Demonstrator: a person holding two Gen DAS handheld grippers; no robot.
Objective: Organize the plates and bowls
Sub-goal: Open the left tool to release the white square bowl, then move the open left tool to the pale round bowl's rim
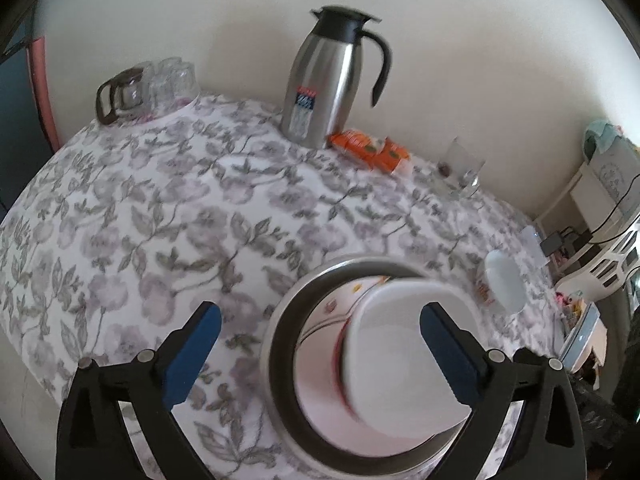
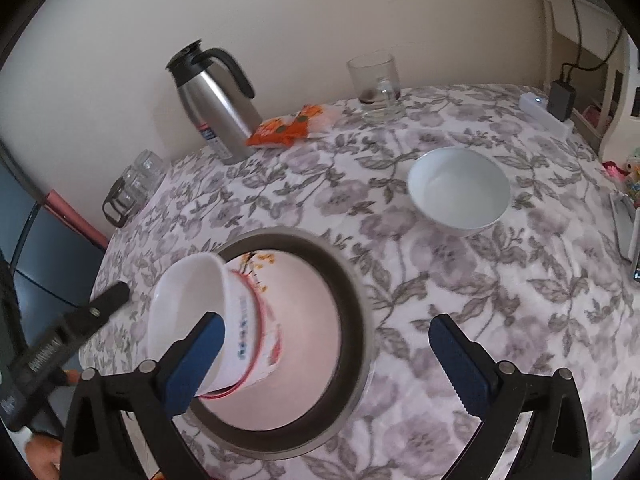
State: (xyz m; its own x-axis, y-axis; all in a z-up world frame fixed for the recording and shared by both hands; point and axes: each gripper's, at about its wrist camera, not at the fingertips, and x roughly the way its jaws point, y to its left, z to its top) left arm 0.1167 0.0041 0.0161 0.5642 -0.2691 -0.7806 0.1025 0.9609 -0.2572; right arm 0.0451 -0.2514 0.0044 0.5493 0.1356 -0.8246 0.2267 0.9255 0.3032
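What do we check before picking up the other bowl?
1. Right gripper open: ok.
2. Left gripper open: ok.
3. Tilted bowl sitting flat in the plate: not ok, it leans on its side.
4. Tilted bowl free of both grippers: cannot tell, the picture is blurry there.
5. White bowl upright on the table: ok.
6. Glass mug out of the way: ok, it stands further back.
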